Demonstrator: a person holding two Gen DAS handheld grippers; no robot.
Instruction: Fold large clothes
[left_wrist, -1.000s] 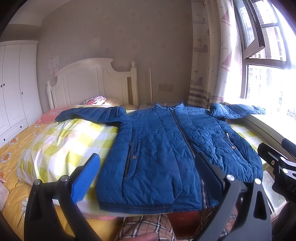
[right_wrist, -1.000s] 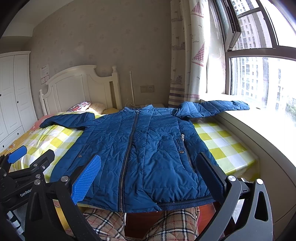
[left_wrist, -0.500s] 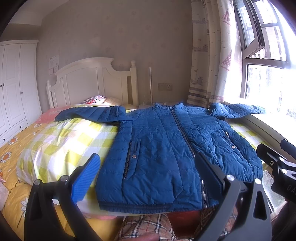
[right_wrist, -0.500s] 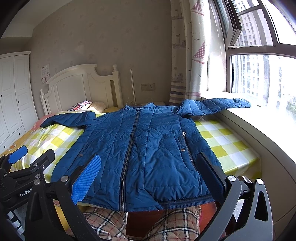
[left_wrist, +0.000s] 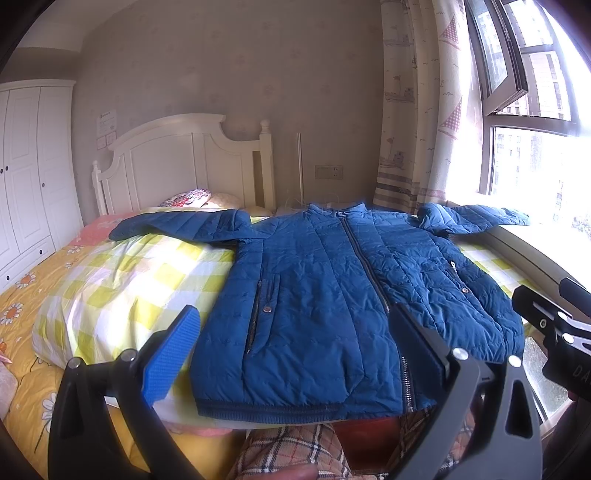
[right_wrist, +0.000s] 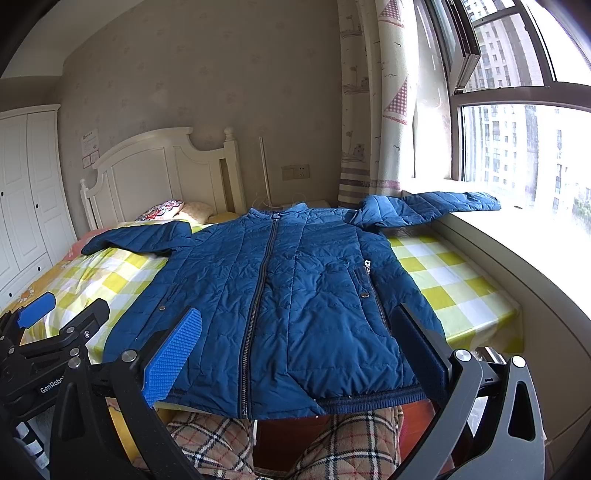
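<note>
Bed (left_wrist: 122, 280) first, checked sheet running toward the headboard. Blue jacket (right_wrist: 280, 295) spread flat on it, zipped, long axis pointing away from both tools, hem nearest, sleeves out sideways. Left gripper (left_wrist: 295, 347) spread wide, empty, short of the hem's left half. Right gripper (right_wrist: 299, 347) likewise spread, empty, facing the right half. Neither touching cloth; probably sleeves next.

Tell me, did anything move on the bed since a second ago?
Hardly anything. The right gripper drifted a little, so its view shifted slightly; nothing was grabbed or let go. The blue jacket lies flat and zipped on the checked quilt as before, sleeves spread out, one reaching the window sill. Both the right and left gripper hover with jaws open, as before.
</note>
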